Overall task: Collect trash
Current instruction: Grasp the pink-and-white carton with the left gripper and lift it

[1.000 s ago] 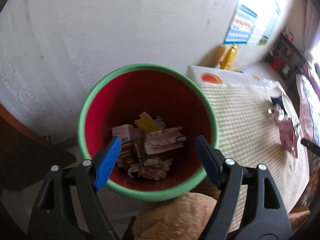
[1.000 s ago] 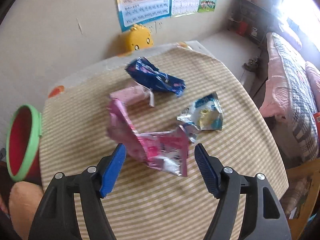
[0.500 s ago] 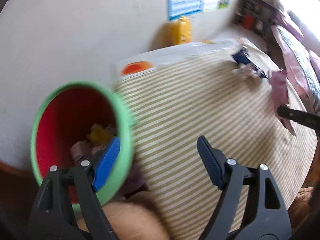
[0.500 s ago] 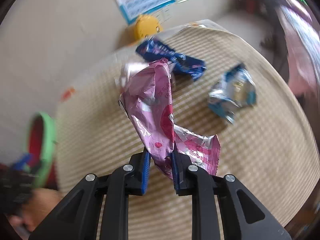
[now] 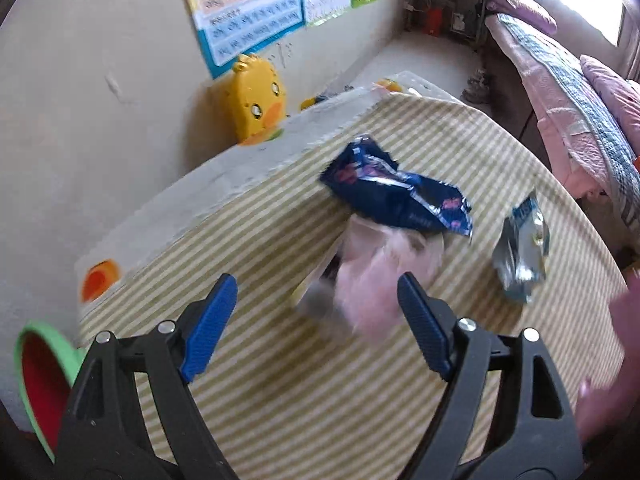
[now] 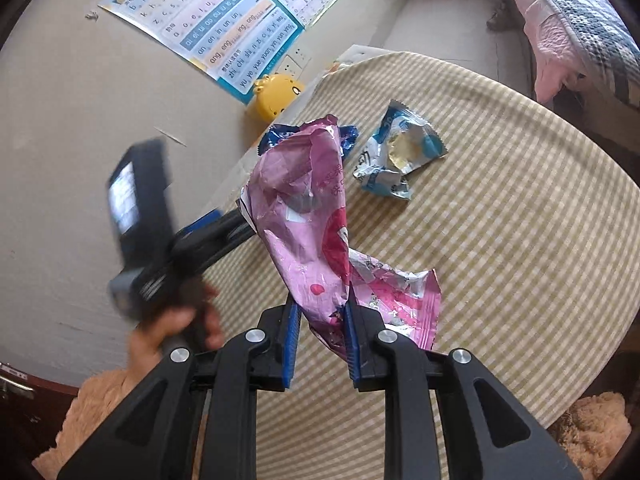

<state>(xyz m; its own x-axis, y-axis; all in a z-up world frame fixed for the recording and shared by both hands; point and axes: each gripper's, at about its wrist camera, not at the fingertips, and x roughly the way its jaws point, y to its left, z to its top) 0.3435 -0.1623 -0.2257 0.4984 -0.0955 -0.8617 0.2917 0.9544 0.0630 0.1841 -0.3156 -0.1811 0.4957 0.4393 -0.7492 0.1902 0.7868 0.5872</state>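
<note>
My right gripper (image 6: 320,340) is shut on a large pink wrapper (image 6: 312,232), which hangs lifted above the striped table (image 6: 520,280). My left gripper (image 5: 316,300) is over the table with its jaws opening and nothing pressed between the pads. A blurred pale pink wrapper (image 5: 372,280) lies on the cloth beyond its fingers. Behind that lies a dark blue wrapper (image 5: 396,196), and to the right a silver-blue wrapper (image 5: 520,248). The red bin with a green rim (image 5: 36,364) shows at the lower left edge. In the right wrist view the left gripper (image 6: 208,232) is a blur in a hand (image 6: 176,328).
A yellow duck toy (image 5: 256,100) stands against the wall behind the table, under a poster (image 5: 248,8). A bed with pink bedding (image 5: 580,100) runs along the right. The table's white far edge (image 5: 224,184) faces the wall.
My left gripper swung from above the bin across to the wrappers on the table. My right gripper closed on the pink wrapper and raised it off the cloth.
</note>
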